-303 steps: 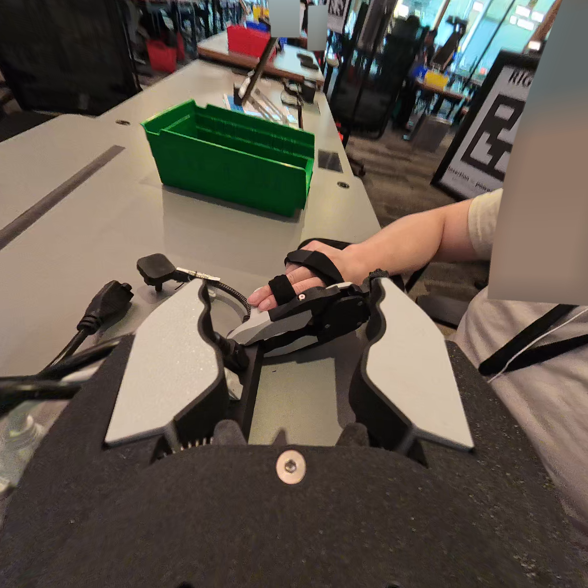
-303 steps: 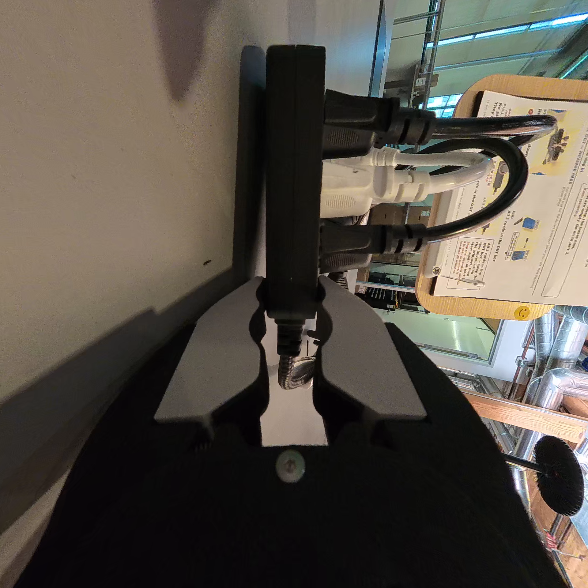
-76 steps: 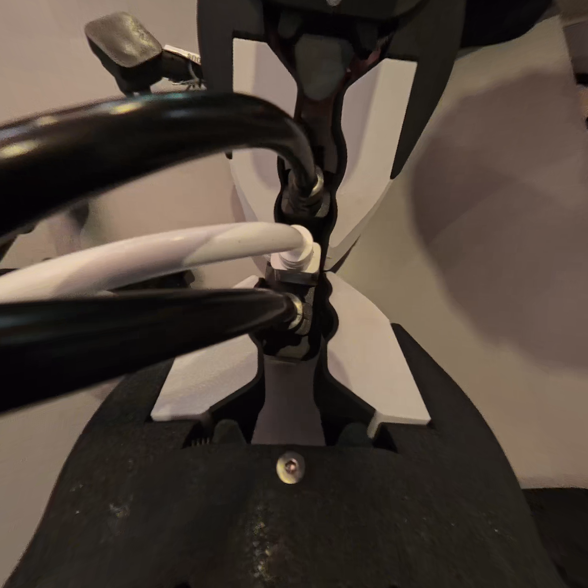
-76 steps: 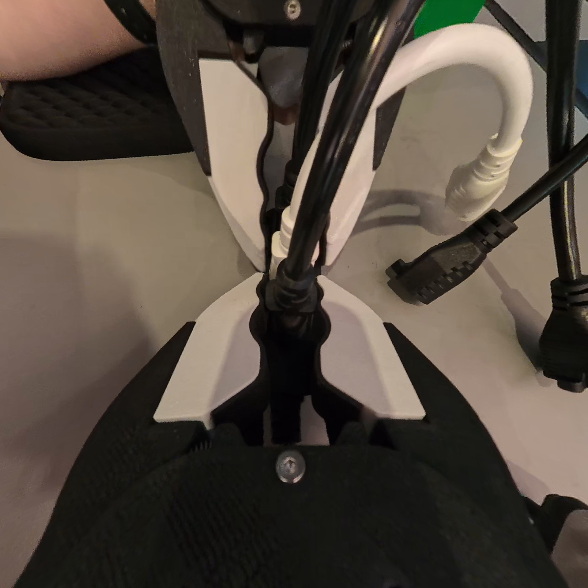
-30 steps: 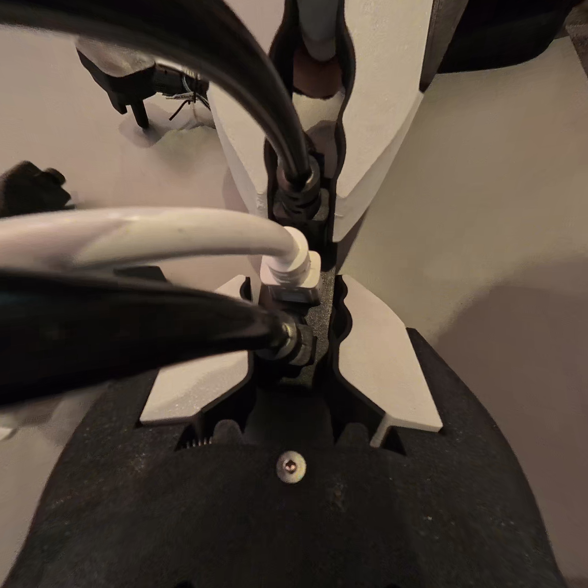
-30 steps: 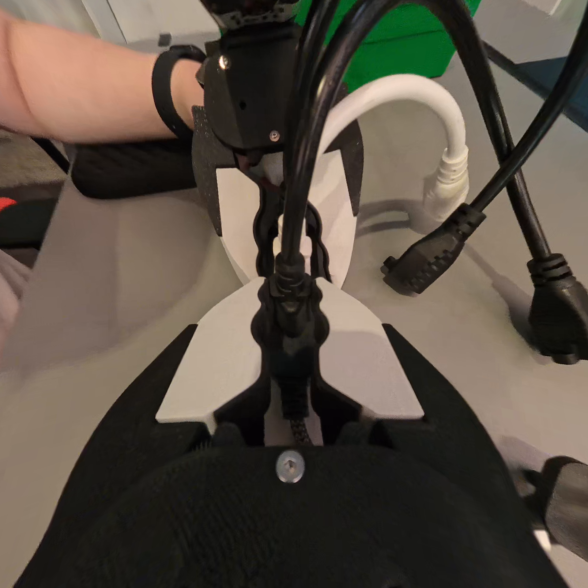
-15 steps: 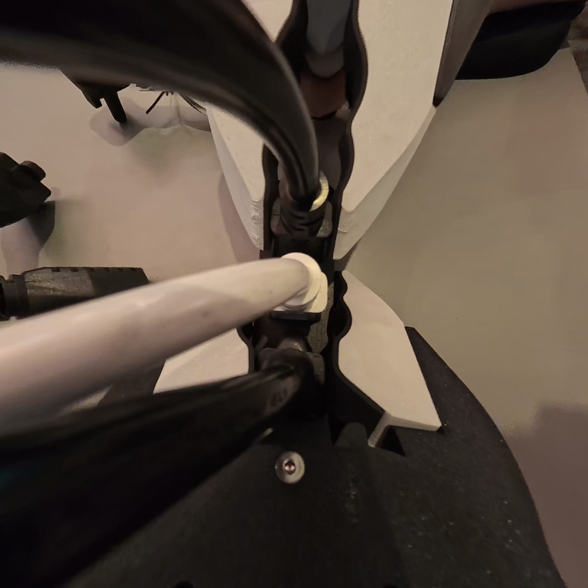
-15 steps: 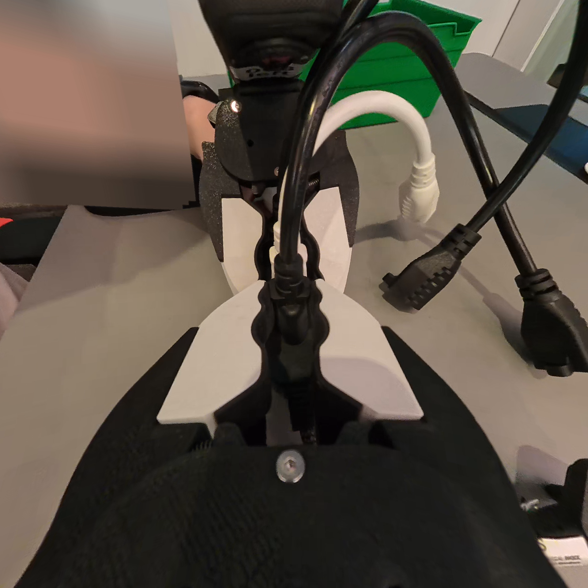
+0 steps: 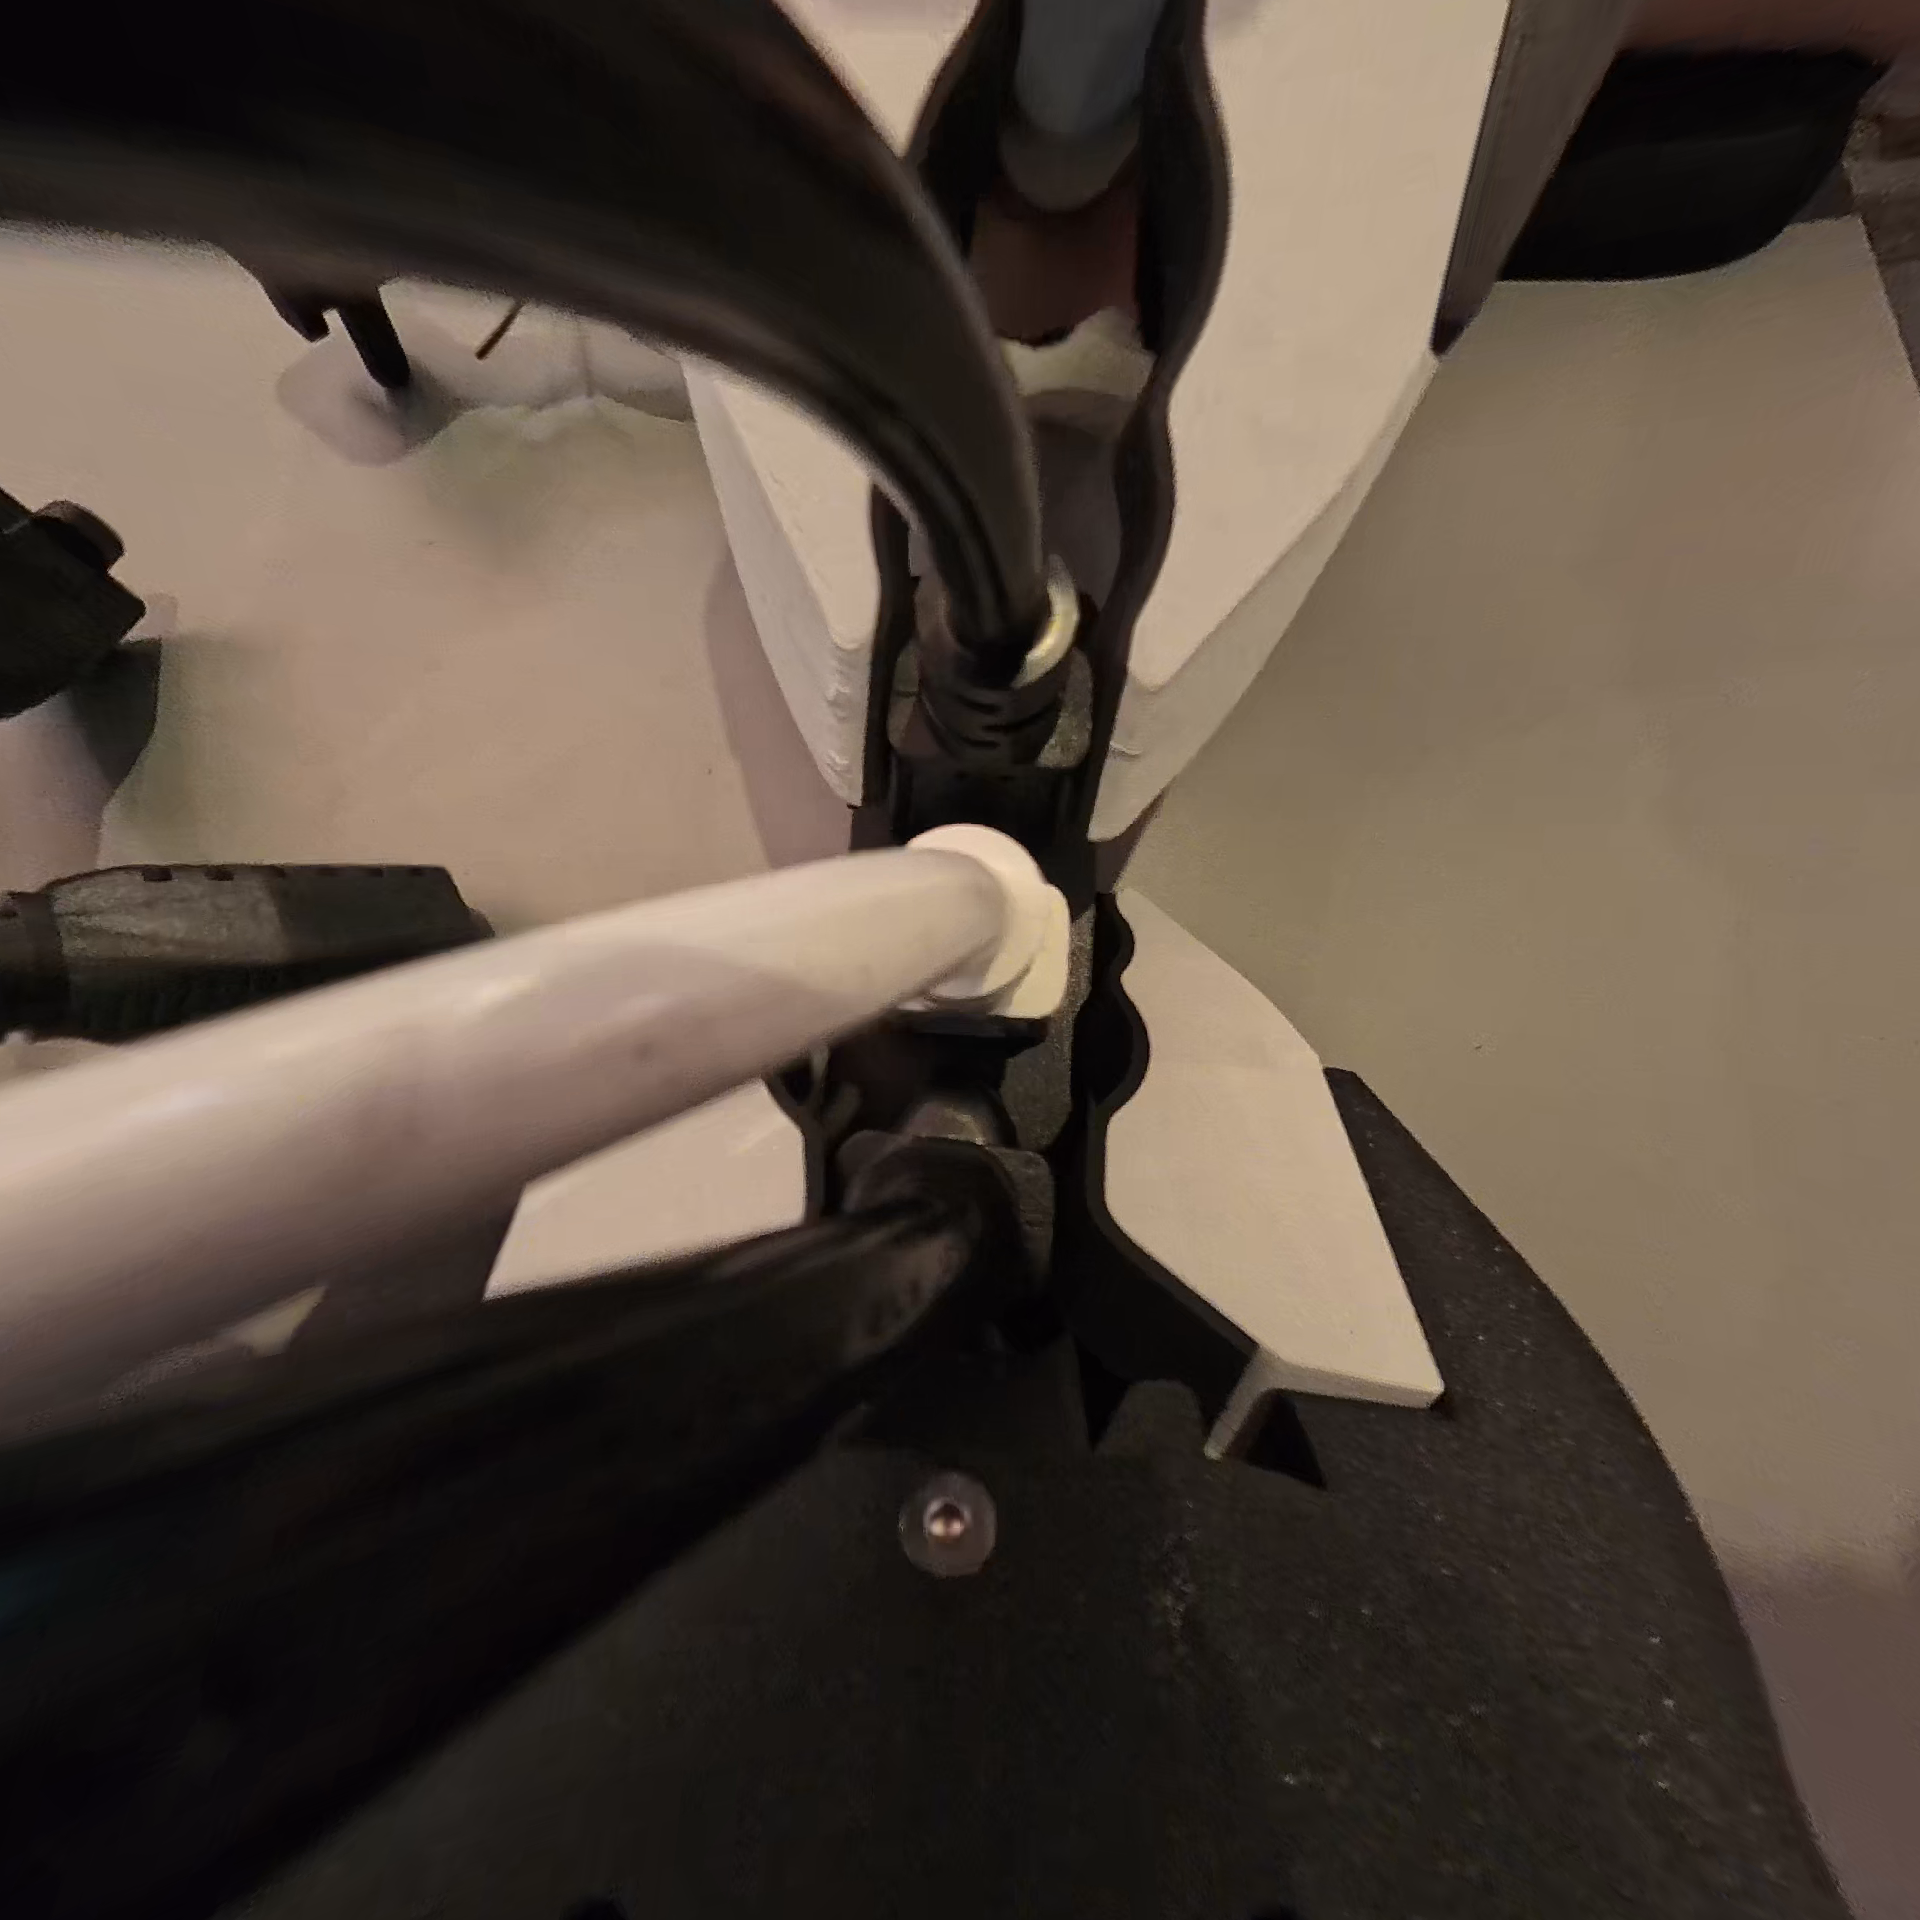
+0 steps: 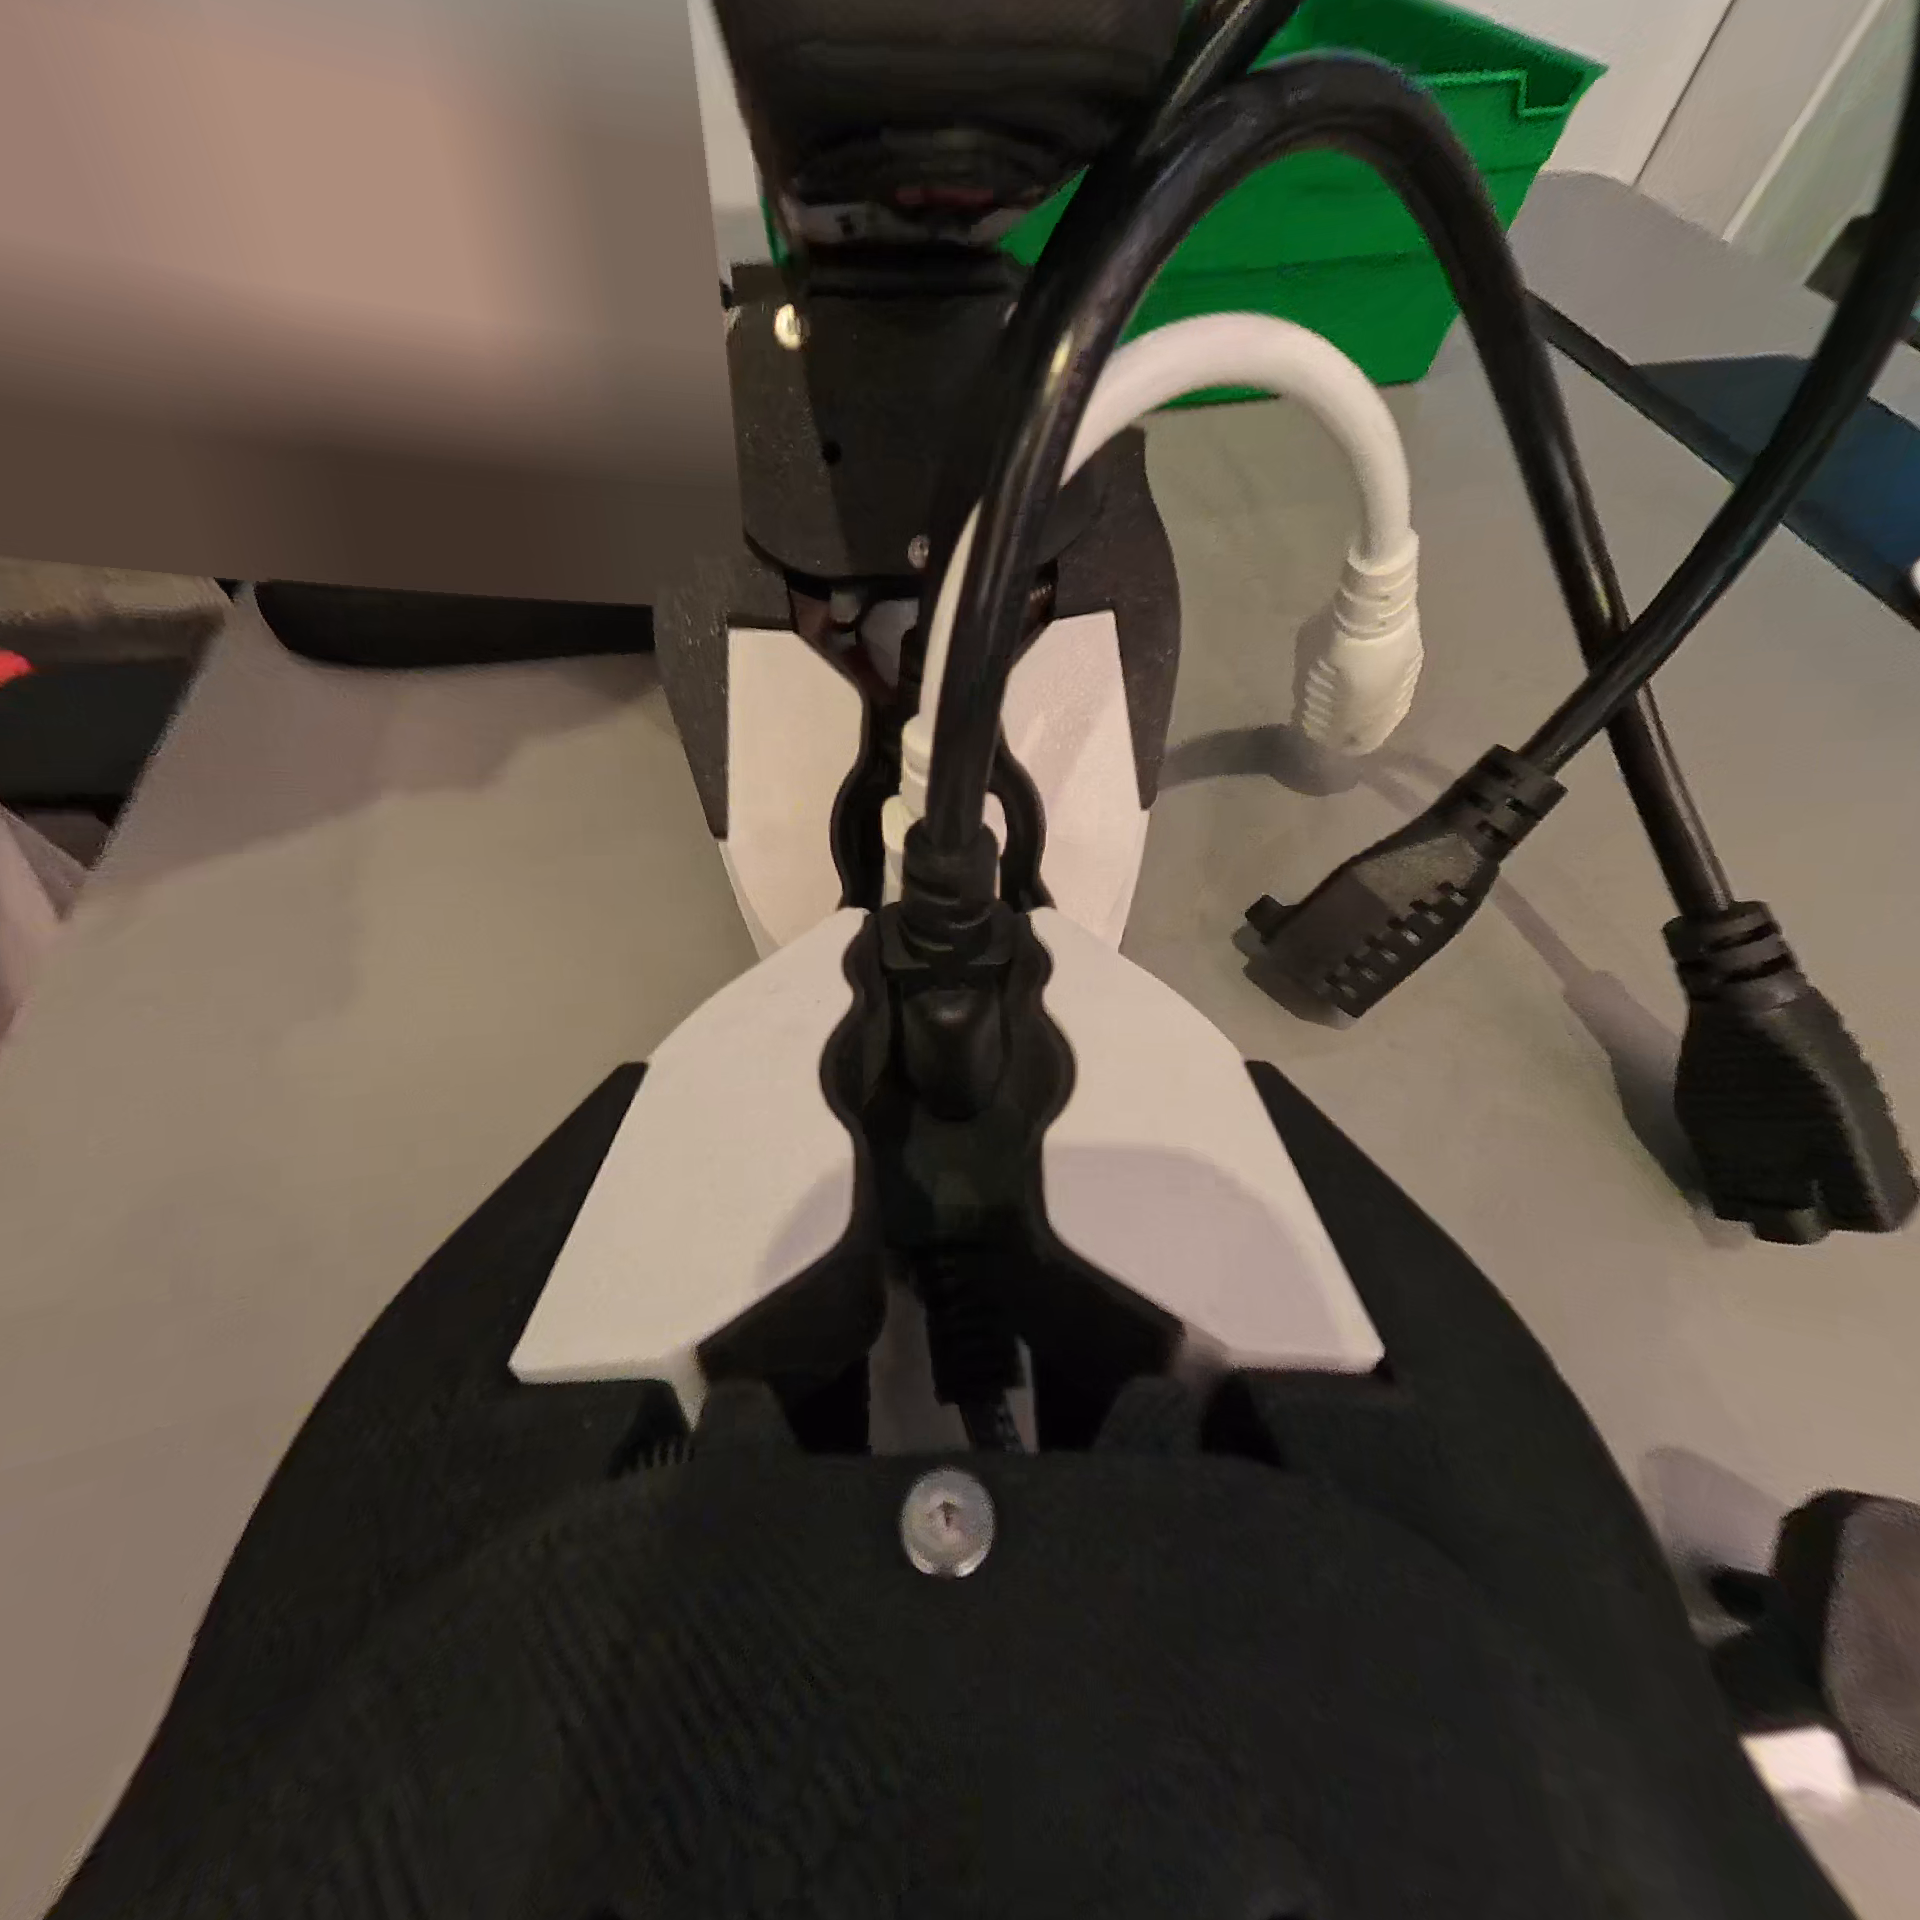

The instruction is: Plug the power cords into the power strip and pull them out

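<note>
My left gripper (image 9: 977, 997) is shut on the power strip, whose body is mostly hidden between the jaws. A white plug (image 9: 1023, 935) with its white cord (image 9: 520, 1039) and a black plug (image 9: 935, 1174) stand in the strip there. My right gripper (image 10: 951, 935) faces it tip to tip and is shut on another black plug (image 10: 951, 1049), whose black cord (image 10: 1039, 499) arches upward. A white sliver of the strip (image 10: 899, 1392) shows under that plug. The right gripper also shows in the left wrist view (image 9: 982, 769), and the left gripper in the right wrist view (image 10: 940, 831).
On the grey table (image 10: 364, 987), right of the grippers, lie the cords' loose ends: a white connector (image 10: 1356, 665) and two black connectors (image 10: 1392, 904) (image 10: 1787, 1101). A green bin (image 10: 1351, 239) stands behind. A black object (image 10: 1860, 1621) sits at the near right.
Both grippers have tilted and lifted together, grips unchanged. In the left wrist view the white cord has swung down across the left finger. In the right wrist view the left gripper looks closer.
</note>
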The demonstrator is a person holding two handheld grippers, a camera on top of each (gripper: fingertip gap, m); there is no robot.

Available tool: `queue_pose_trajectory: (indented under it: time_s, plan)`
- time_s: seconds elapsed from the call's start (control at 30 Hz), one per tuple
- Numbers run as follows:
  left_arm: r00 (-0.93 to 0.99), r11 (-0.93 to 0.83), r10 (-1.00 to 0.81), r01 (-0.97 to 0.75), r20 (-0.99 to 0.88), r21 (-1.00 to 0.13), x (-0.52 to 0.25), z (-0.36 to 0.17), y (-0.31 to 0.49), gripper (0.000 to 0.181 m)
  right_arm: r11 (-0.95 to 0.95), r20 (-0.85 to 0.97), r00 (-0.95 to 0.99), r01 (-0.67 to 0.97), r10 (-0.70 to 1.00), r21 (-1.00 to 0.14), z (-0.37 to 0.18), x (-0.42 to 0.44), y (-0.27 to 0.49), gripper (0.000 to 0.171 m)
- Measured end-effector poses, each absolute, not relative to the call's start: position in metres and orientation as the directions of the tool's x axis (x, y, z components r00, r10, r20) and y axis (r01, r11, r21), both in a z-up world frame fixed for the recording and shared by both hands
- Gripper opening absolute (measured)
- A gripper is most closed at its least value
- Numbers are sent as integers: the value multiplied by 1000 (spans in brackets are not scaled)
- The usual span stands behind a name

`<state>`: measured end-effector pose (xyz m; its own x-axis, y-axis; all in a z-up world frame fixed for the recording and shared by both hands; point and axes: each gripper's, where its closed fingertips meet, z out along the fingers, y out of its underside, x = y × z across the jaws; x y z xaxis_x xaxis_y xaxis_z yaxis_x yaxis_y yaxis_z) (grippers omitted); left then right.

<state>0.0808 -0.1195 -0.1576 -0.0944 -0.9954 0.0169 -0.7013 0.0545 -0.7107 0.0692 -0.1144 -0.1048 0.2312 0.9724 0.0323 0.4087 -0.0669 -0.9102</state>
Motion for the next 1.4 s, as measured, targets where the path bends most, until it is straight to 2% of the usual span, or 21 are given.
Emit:
queue_pose_trajectory:
  time_s: [0.03, 0.13, 0.4, 0.57, 0.63, 0.83, 0.93, 1.0, 1.07, 1.13, 1.27, 1.4]
  plan:
    - [-110, 79, -994, -713, 0, -697, 80, -159, -120, 52, -57, 47, 225, 436, 973, -898, -107, 70, -115, 24]
    - [-120, 88, -993, -710, -4, -698, 84, -159, -122, 64, -64, 41, 222, 447, 974, -892, -109, 71, -115, 24]
    - [-153, 113, -988, -702, -5, -704, 81, -157, -124, 50, -54, 52, 201, 487, 978, -872, -111, 70, -117, 25]
    - [-170, 18, -979, -622, 112, -782, 80, -133, -129, 42, -43, 65, 197, 498, 978, -866, -111, 70, -118, 25]
    - [-183, -3, -974, -591, 137, -807, 77, -125, -128, 26, -40, 69, 198, 498, 978, -866, -111, 70, -118, 25]
    - [-180, 110, -984, -599, 0, -793, 79, -133, -126, 27, -31, 79, 197, 498, 977, -867, -112, 71, -118, 26]
    - [-164, 106, -986, -625, -3, -773, 79, -134, -125, 28, -24, 98, 197, 537, 975, -843, -112, 72, -117, 25]
    - [-154, 89, -988, -617, 9, -782, 80, -134, -124, 28, -5, 146, 185, 635, 972, -772, -112, 74, -117, 25]
    - [-151, 79, -988, -610, 18, -788, 80, -133, -124, 28, 43, 225, 140, 757, 964, -653, -110, 76, -116, 26]
    - [-153, 88, -988, -608, 8, -789, 80, -133, -125, 28, 44, 223, 88, 850, 971, -525, -110, 79, -118, 26]
    - [-156, 90, -988, -595, 4, -799, 81, -133, -125, 27, 8, 116, 36, 931, 993, -365, -111, 80, -120, 24]
    - [-162, 88, -987, -581, 9, -809, 83, -133, -126, 27, 16, 88, 8, 962, 996, -274, -117, 79, -121, 25]
